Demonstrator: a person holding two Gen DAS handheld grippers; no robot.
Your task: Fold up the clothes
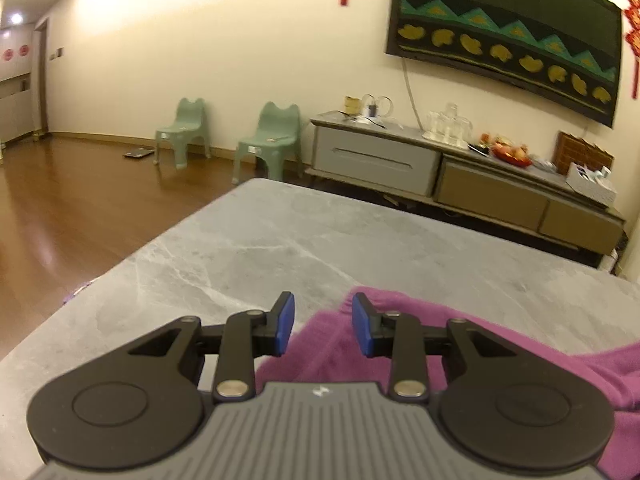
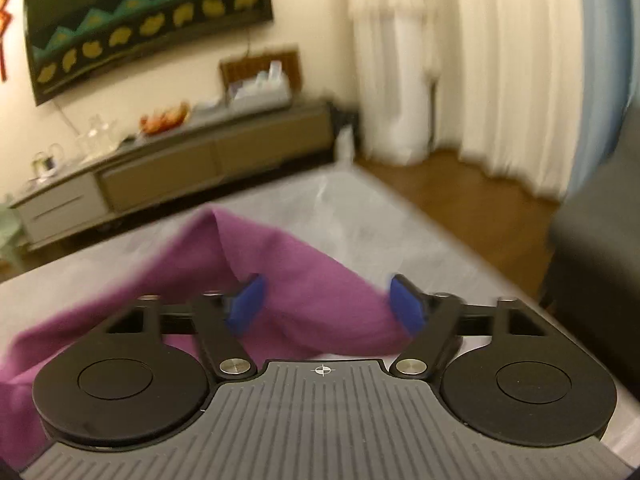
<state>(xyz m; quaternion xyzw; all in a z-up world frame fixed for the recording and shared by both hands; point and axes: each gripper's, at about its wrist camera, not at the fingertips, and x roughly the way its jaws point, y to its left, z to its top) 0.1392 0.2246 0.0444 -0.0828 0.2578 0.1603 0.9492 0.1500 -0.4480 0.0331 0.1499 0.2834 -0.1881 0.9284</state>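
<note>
The purple garment (image 1: 500, 344) lies rumpled on the grey marble surface (image 1: 280, 240). Left gripper (image 1: 323, 326) gapes empty over its 9 o'clock edge; right gripper (image 2: 325, 304), wide apart, straddles a raised fold.
</note>
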